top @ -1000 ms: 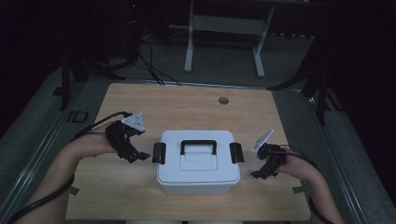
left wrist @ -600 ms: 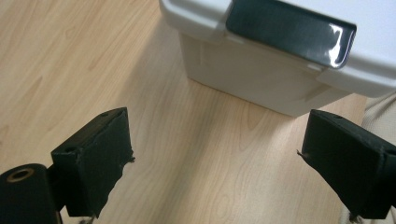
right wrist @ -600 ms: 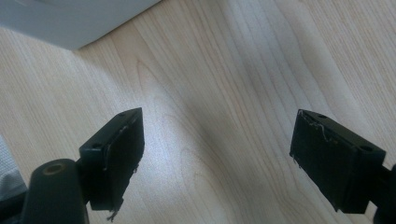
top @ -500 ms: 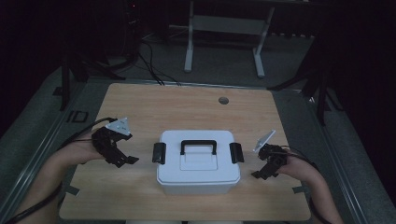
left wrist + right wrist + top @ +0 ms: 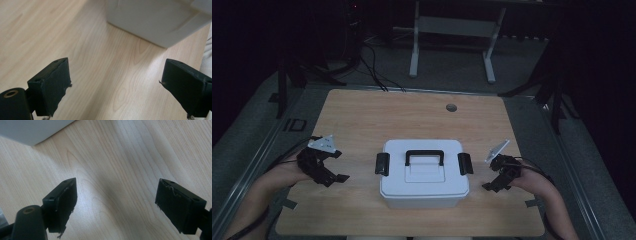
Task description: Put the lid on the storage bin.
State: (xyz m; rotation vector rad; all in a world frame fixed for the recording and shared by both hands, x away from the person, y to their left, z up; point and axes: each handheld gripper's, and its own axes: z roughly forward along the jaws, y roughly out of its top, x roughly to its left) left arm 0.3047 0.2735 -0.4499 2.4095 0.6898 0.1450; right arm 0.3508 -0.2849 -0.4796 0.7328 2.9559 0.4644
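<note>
in our left gripper (image 5: 115, 85) view the two black jaws stand wide apart with nothing between them but bare wood, and a lower corner of the white box (image 5: 160, 22) sits ahead of them, apart from both jaws. in our right gripper (image 5: 116, 205) view the jaws are likewise spread wide over bare wood, with a grey-white corner of the box at the upper left, untouched.

from the high view, our left gripper (image 5: 328, 172) hovers to the left of the box (image 5: 424, 175), well apart from its left black latch (image 5: 382, 164), jaws aimed toward the box and slightly toward us. its grey plate (image 5: 323, 144) tilts up on top. the left forearm (image 5: 257, 200) comes in low from the bottom left corner, running diagonally toward the box.

our right gripper (image 5: 493, 184) sits to the right of the box, near its right latch (image 5: 465, 163) but not touching. the right forearm (image 5: 552, 205) comes in from the bottom right.

the box stands closed on the wooden table (image 5: 377, 115), its black handle (image 5: 424, 156) lying across the lid, between both grippers.
</note>
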